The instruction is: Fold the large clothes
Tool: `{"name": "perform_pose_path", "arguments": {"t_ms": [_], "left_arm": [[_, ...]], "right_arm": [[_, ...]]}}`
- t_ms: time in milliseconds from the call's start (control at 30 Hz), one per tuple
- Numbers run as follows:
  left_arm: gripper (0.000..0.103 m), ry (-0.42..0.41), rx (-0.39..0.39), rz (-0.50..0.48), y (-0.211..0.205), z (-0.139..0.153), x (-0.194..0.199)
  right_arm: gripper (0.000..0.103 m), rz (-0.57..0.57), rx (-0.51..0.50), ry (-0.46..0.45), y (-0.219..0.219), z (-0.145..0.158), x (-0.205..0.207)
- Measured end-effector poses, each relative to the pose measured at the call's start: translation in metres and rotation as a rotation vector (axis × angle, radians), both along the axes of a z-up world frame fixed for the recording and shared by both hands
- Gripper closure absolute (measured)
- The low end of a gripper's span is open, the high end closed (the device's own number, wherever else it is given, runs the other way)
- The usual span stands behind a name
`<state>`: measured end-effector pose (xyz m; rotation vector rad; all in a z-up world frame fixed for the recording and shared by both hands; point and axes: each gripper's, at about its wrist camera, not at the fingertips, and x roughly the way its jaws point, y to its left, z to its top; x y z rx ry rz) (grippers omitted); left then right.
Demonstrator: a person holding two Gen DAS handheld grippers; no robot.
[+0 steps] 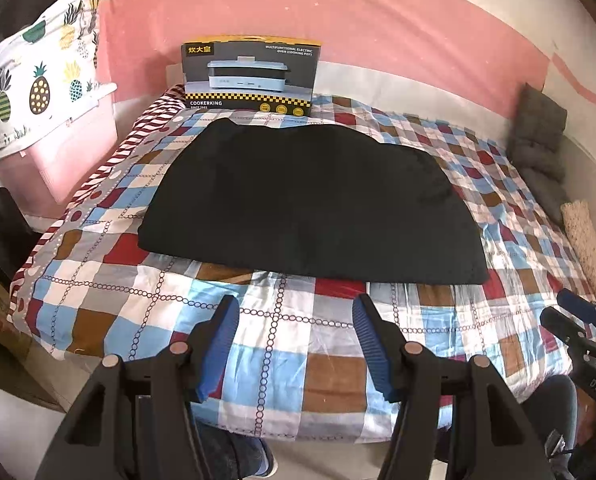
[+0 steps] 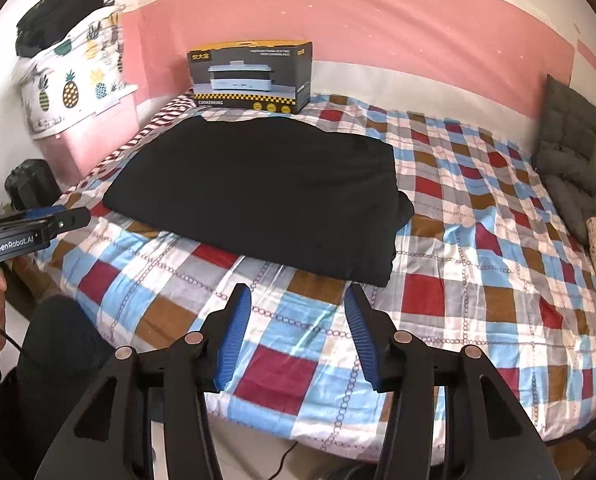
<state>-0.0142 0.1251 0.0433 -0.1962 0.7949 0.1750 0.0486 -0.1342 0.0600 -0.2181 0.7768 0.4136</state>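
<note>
Garment lies folded flat on bed; left gripper & right gripper wide open, empty, held short of it, prob. fold finished.

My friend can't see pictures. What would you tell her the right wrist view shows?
A black folded garment lies on a checked bedspread, with the open right gripper hovering empty just in front of it. A cooker box stands behind, against a pink wall.

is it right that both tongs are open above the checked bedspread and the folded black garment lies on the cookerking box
Not quite. The folded black garment lies on the checked bedspread, in front of the Cookerking box, as the left wrist view shows. The left tongs and right tongs are indeed open above the bedspread.
</note>
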Motion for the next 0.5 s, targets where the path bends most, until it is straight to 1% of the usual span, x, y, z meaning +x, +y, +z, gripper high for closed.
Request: {"name": "perform_pose_path", "arguments": {"t_ms": [200, 500], "left_arm": [[0.041, 0.012, 0.012, 0.016, -0.002, -0.002, -0.008], [0.041, 0.024, 0.017, 0.028, 0.000, -0.005, -0.010]], "right_arm": [[0.053, -0.003, 0.012, 0.010, -0.002, -0.002, -0.009], [0.053, 0.005, 0.011, 0.018, 0.000, -0.004, -0.015]]}}
